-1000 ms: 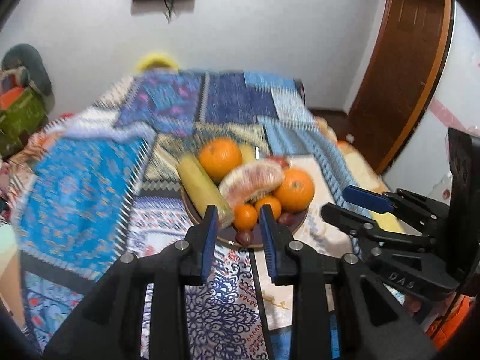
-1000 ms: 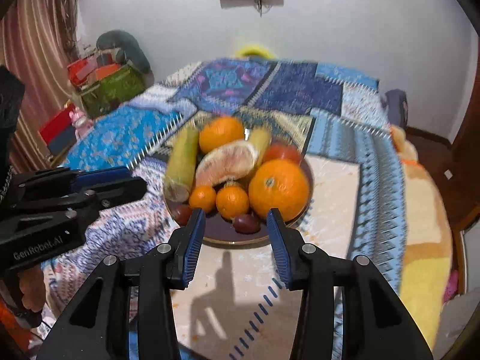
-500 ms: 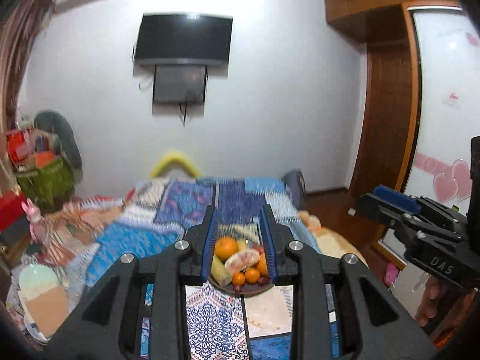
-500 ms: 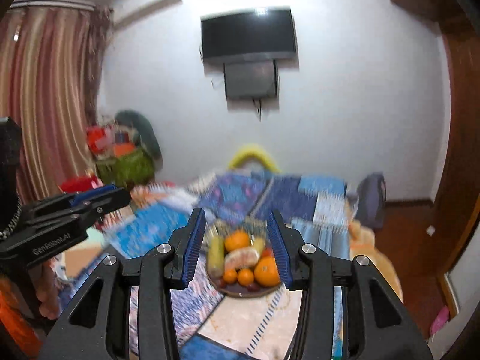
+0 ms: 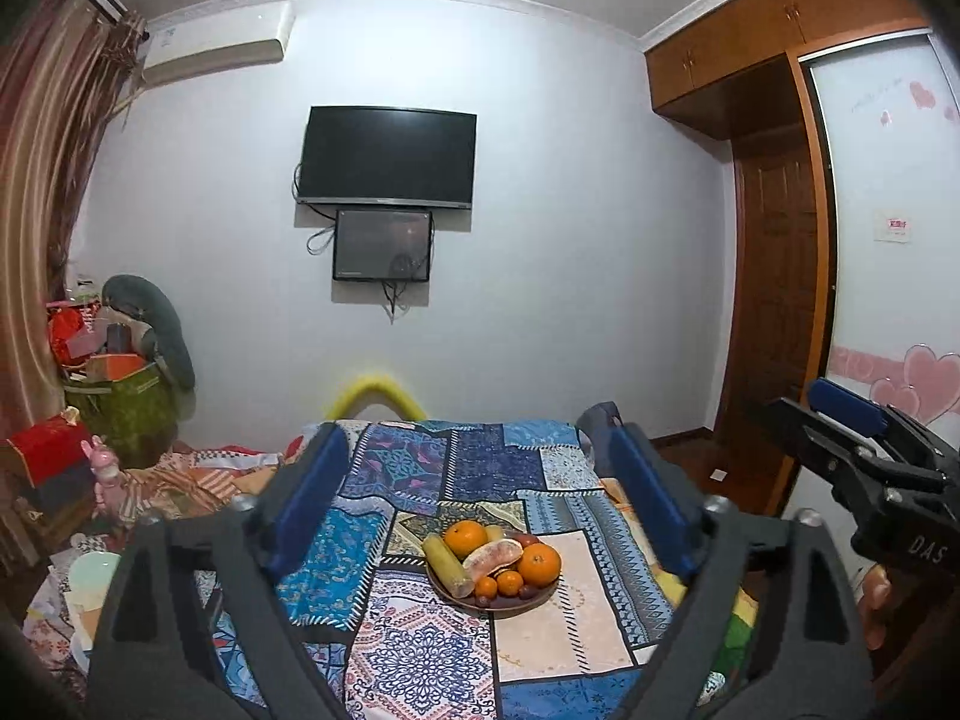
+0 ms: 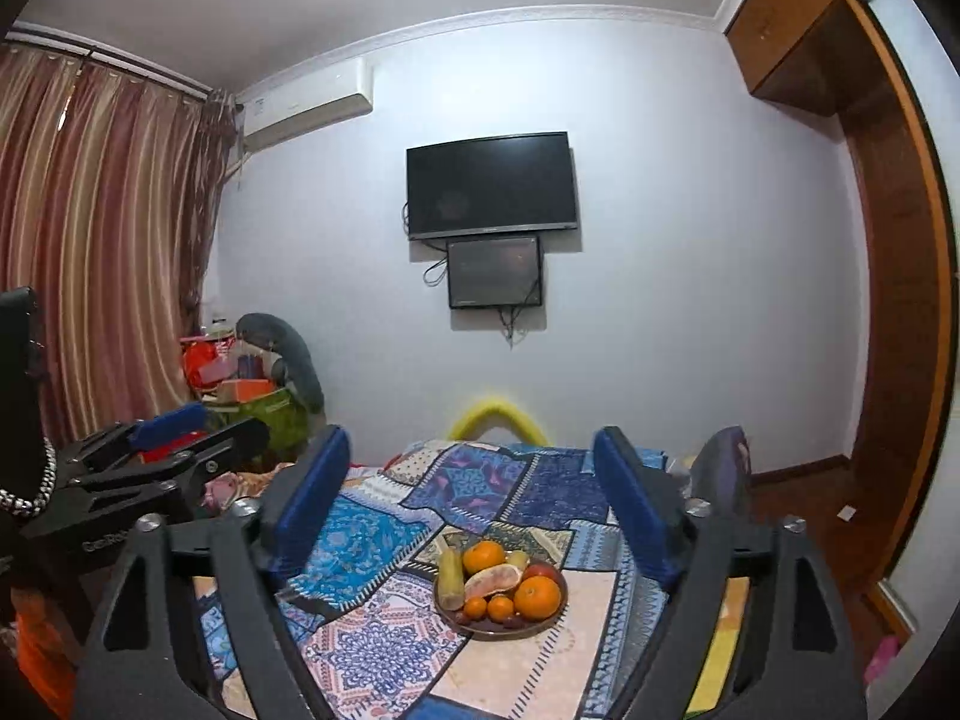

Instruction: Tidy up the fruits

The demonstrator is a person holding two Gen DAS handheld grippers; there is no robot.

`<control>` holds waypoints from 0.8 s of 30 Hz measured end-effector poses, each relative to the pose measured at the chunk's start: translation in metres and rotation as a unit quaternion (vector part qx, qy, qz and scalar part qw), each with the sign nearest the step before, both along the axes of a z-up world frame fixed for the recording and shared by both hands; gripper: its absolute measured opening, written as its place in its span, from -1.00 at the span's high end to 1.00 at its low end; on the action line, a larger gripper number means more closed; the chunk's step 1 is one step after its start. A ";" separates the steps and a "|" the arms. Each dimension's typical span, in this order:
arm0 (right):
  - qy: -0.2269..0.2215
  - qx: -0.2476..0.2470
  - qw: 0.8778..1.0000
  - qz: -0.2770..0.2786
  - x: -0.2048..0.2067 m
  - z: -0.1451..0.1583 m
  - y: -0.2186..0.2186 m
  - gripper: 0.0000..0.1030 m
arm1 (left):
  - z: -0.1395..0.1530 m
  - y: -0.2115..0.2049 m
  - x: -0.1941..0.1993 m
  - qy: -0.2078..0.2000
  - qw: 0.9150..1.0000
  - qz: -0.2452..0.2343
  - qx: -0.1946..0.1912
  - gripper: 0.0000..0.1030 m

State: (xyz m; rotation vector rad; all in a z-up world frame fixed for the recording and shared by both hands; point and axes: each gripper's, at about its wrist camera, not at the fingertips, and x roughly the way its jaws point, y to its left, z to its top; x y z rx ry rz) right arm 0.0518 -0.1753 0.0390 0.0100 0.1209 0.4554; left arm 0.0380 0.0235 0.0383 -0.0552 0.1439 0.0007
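Note:
A dark round plate [image 5: 510,605] of fruit sits on a patchwork bedspread [image 5: 420,642]. It holds two large oranges [image 5: 539,564], small tangerines, a pomelo wedge [image 5: 493,555], a yellow-green cylinder of fruit and dark small fruits. The plate also shows in the right wrist view [image 6: 528,629]. My left gripper [image 5: 477,501] is open wide and empty, held well back from the plate. My right gripper [image 6: 471,501] is open wide and empty, also far back. Each gripper shows at the edge of the other's view.
A TV [image 5: 387,159] and a smaller screen hang on the far wall. Clutter and a green bag [image 5: 126,408] stand at the left by the curtain [image 6: 90,252]. A wooden wardrobe and door [image 5: 774,312] are at the right.
Both grippers have pulled far back and up from the plate, and both have opened from a narrow gap to wide. The fruit has not moved.

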 end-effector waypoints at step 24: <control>0.011 -0.002 1.000 -0.028 -0.016 -0.009 -0.015 -1.00 | -0.006 -0.013 -0.017 0.006 1.000 -0.009 0.016 -0.99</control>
